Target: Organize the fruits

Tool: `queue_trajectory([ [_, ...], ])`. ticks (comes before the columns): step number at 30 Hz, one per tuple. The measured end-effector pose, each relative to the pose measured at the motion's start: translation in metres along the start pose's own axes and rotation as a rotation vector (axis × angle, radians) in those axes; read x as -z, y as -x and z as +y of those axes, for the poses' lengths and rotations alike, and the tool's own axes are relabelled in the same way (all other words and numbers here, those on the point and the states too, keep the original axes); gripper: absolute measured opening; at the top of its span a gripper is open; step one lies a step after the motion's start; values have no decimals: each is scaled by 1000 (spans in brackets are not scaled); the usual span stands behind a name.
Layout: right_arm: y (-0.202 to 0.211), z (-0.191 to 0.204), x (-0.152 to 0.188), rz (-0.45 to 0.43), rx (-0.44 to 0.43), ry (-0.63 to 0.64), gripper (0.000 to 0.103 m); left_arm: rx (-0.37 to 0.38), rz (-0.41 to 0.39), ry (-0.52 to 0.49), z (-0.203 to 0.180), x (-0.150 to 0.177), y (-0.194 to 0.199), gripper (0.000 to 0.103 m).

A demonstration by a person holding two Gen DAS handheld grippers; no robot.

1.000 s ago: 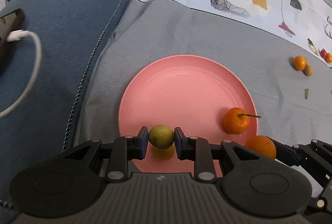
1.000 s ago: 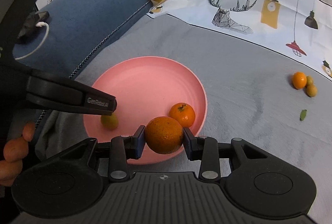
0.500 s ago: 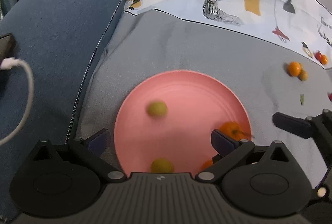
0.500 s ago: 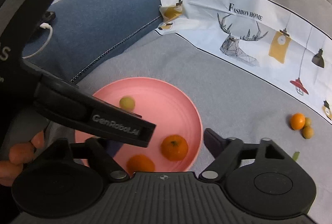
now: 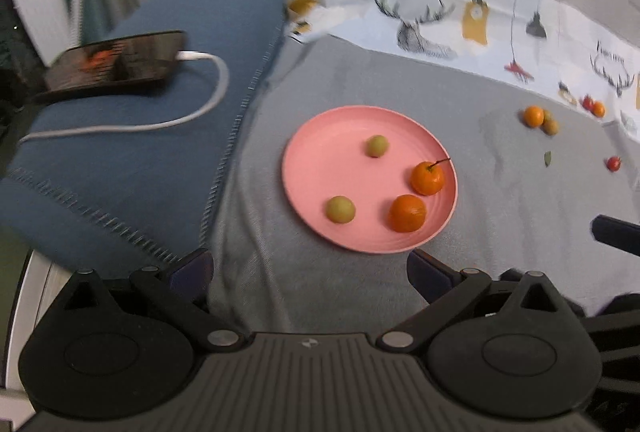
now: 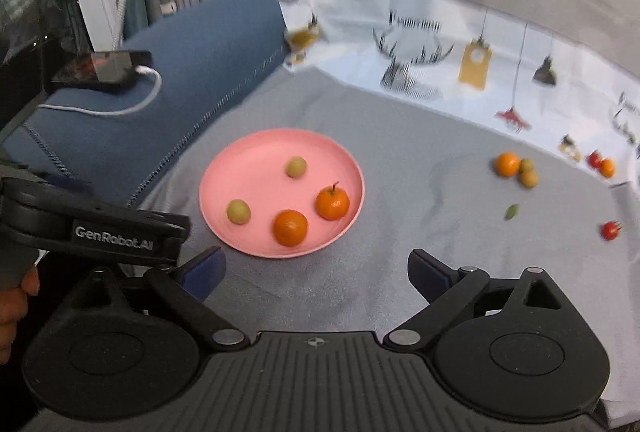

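Note:
A pink plate (image 5: pixel 332 160) (image 6: pixel 256 168) lies on the grey cloth. On it rest two small green fruits (image 5: pixel 377 146) (image 5: pixel 340 209), a stemmed orange (image 5: pixel 428 178) (image 6: pixel 332 203) and a plain orange (image 5: pixel 407 213) (image 6: pixel 290 227). My left gripper (image 5: pixel 308 268) hangs open above the plate's near edge, nothing between its fingers. My right gripper (image 6: pixel 316 268) sits back from the plate, its jaws opening and empty. Loose on the cloth to the right are an orange (image 6: pixel 507 164) with yellowish fruits (image 6: pixel 528 172) and a red fruit (image 6: pixel 610 230).
A phone (image 5: pixel 116 60) on a white cable (image 5: pixel 208 100) lies on the blue cushion (image 5: pixel 120 160) at the left. A printed white cloth (image 5: pixel 440 28) runs along the back, with a red and an orange fruit (image 5: pixel 594 106) at its edge. A green leaf (image 5: pixel 547 158) lies near the loose fruit.
Both grippers opened, letting a green fruit and an orange go onto the plate. Both then drew back and up, so the plate looks smaller and farther away.

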State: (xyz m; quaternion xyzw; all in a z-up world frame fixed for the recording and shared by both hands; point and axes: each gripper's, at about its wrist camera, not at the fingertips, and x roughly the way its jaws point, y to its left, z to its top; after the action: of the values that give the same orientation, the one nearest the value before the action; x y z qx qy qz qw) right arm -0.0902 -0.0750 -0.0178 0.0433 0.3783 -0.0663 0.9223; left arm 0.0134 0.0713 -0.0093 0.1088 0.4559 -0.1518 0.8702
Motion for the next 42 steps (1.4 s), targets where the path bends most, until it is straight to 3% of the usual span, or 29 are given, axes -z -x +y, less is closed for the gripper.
queue_trajectory([
  [8, 68, 19, 18, -139, 23, 60, 100, -33, -71, 32, 6, 30, 48, 103],
  [18, 109, 22, 39, -214, 30, 49, 102, -38, -142, -23, -8, 60, 86, 103],
  [25, 120, 22, 43, -242, 30, 38, 102, -52, -174, -28, -11, 62, 98, 103],
  [42, 119, 25, 45, -235, 26, 33, 102, -55, -169, -31, -9, 66, 99, 103],
])
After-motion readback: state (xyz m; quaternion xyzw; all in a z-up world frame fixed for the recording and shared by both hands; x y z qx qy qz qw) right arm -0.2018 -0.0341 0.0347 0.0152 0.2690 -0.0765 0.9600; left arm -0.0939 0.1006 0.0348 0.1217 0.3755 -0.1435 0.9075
